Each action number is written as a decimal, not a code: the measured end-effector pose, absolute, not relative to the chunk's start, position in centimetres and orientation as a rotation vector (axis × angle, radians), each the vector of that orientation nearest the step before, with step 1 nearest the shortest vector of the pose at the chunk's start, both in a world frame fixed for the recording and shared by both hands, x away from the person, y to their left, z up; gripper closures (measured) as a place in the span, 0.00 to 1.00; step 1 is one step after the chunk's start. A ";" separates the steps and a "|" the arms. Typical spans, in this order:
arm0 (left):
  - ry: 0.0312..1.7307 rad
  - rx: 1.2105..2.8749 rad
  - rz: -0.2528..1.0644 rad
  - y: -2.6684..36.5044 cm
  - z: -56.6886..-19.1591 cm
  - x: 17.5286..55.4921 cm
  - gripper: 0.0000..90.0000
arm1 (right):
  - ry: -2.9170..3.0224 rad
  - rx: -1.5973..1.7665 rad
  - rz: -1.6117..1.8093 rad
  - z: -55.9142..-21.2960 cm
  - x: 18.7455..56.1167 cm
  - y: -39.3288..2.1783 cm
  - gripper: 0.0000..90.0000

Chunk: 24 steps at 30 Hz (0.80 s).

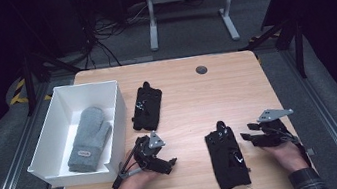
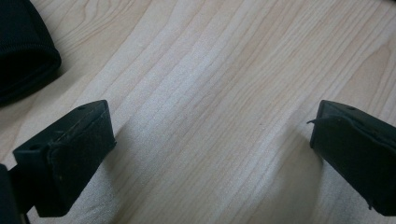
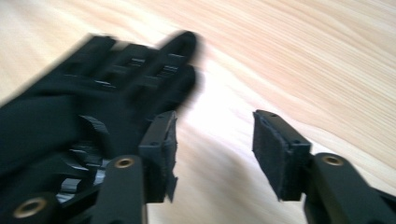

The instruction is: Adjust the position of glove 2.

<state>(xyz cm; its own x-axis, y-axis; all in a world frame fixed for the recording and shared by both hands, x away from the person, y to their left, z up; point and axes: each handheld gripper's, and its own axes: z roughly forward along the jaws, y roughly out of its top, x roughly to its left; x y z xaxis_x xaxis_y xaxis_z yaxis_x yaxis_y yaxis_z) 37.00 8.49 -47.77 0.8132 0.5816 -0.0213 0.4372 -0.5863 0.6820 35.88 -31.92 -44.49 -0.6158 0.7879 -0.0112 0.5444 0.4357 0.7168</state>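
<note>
Black and padded, the near glove lies flat on the wooden table at about five o'clock from the table's middle, fingers pointing away from the person, just beside the right gripper, which sits at its three o'clock. That gripper's jaws stand apart with nothing but bare wood between them, the glove just off their left in the right gripper view; it looks laid out for pairing or boxing. The left gripper rests low at seven o'clock, jaws spread wide over empty table, likely waiting. A second black glove lies at ten o'clock beside the white box, which already holds a grey mitten.
</note>
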 end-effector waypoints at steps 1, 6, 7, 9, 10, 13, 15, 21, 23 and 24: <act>0.745 2.289 0.265 8.5 -47.8 37.0 0.00 | 2.333 1.155 0.983 -44.7 36.1 -32.7 0.50; 0.745 2.289 0.265 8.5 -47.8 37.0 0.00 | 2.280 1.205 0.974 -45.5 36.8 -34.7 0.36; 0.745 2.289 0.266 8.5 -47.8 37.0 0.00 | 2.274 1.209 0.964 -45.7 36.9 -34.9 0.33; 0.745 2.290 0.265 8.5 -47.8 37.0 0.00 | 2.263 1.217 0.948 -45.9 37.0 -35.1 0.29; 0.746 2.290 0.266 8.5 -47.8 37.0 0.00 | 2.258 1.226 0.941 -46.1 37.2 -35.2 0.28; 0.743 2.286 0.265 8.4 -47.8 37.0 0.00 | 2.239 1.242 0.940 -46.5 37.5 -35.3 0.22; 0.749 2.304 0.264 8.3 -47.6 37.1 0.00 | 2.228 1.244 0.942 -46.6 37.5 -35.4 0.20; 0.794 2.324 0.268 7.7 -46.9 37.4 0.09 | 2.215 1.243 0.954 -46.8 37.6 -35.4 0.17; 0.805 2.308 0.279 7.8 -46.5 37.5 0.14 | 2.214 1.244 0.953 -46.8 37.6 -35.4 0.17; 0.817 2.284 0.297 7.8 -46.2 37.6 0.17 | 2.213 1.245 0.950 -46.8 37.6 -35.4 0.17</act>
<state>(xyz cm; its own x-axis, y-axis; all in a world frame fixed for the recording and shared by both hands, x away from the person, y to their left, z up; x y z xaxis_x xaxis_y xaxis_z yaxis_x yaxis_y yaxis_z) 37.60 7.79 -46.24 0.7766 0.6299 -0.0144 0.4739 -0.5688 0.6722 37.55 -35.43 -46.79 -0.5063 0.8617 -0.0332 0.5694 0.3630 0.7376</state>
